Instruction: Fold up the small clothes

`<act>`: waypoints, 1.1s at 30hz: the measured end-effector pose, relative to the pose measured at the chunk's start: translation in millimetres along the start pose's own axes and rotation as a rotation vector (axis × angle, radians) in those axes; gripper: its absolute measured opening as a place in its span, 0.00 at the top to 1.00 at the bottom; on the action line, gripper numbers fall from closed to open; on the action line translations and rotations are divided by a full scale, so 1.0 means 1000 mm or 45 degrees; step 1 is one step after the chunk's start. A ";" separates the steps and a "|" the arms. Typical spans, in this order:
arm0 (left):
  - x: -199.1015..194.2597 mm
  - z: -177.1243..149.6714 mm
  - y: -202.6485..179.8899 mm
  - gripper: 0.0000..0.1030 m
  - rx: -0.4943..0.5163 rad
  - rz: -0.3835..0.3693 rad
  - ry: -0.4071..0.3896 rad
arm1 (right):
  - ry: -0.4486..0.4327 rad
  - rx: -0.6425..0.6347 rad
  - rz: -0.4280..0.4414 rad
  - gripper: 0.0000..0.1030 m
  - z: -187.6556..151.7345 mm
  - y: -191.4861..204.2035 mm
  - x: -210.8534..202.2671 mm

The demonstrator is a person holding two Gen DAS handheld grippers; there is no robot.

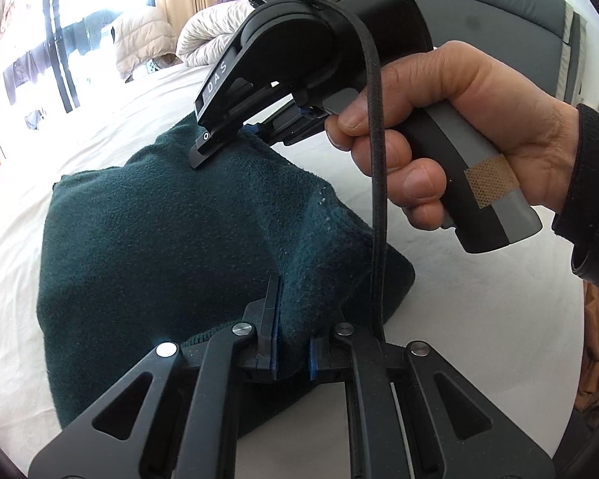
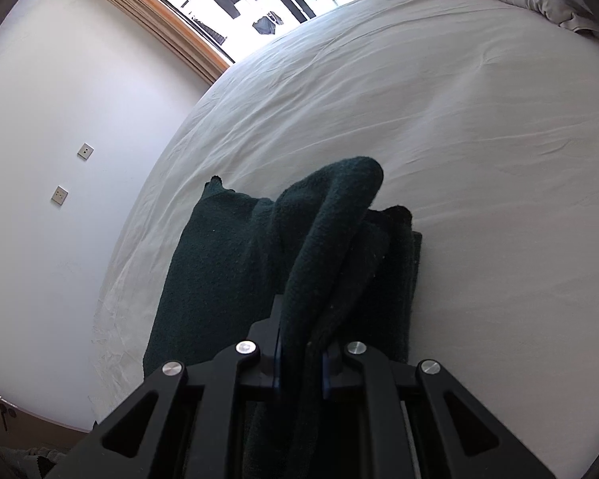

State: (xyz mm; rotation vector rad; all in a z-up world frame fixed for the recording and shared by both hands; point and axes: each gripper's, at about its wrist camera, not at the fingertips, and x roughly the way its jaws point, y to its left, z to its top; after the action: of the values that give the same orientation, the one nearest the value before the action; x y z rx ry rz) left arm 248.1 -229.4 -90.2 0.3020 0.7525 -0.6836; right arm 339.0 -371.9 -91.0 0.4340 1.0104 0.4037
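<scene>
Apparently both grippers [image 1: 293, 353] [image 2: 299, 359] w/ pinched green cloth [image 1: 159, 239].

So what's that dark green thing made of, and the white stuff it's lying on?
The dark green garment looks like fleece or a soft knit: fuzzy, matte, with tiny lint specks. The white bedsheet looks like smooth woven cotton, going by its fine creases, though the exact fibre can't be told.

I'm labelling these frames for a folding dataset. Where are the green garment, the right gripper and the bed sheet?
green garment [image 1: 171, 239]: left wrist view, flat middle of the cloth.
right gripper [image 2: 299, 363]: right wrist view, between its fingertips, pinching cloth.
bed sheet [image 2: 459, 139]: right wrist view, bare stretch.
</scene>
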 end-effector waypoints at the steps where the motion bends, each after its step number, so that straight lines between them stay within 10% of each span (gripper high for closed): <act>1: 0.001 0.000 0.001 0.91 -0.003 0.003 0.004 | 0.008 0.004 -0.010 0.87 -0.001 -0.003 0.003; 6: 0.020 0.039 0.006 0.87 -0.038 -0.001 0.014 | 0.011 0.079 0.009 0.84 -0.003 -0.018 0.015; 13: -0.019 0.024 0.025 0.47 -0.101 -0.148 -0.072 | 0.014 0.081 0.002 0.82 -0.004 -0.015 0.012; 17: -0.066 0.002 0.046 0.40 -0.133 -0.199 -0.173 | 0.047 0.101 0.056 0.72 -0.018 -0.027 -0.009; 25: -0.101 -0.002 0.136 0.35 -0.272 -0.022 -0.237 | 0.142 0.085 0.082 0.66 -0.077 -0.011 -0.030; 29: -0.100 0.004 0.179 0.35 -0.303 0.093 -0.203 | 0.116 0.106 0.010 0.89 -0.090 -0.014 -0.036; 33: -0.077 -0.005 0.212 0.35 -0.334 0.094 -0.036 | 0.060 0.168 0.009 0.91 -0.104 -0.023 -0.040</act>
State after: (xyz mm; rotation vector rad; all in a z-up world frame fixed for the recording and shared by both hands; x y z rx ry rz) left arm 345.9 -33.6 -36.0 0.0801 0.7906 -0.5115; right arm 231.9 -395.7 -122.4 0.5484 1.0851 0.3560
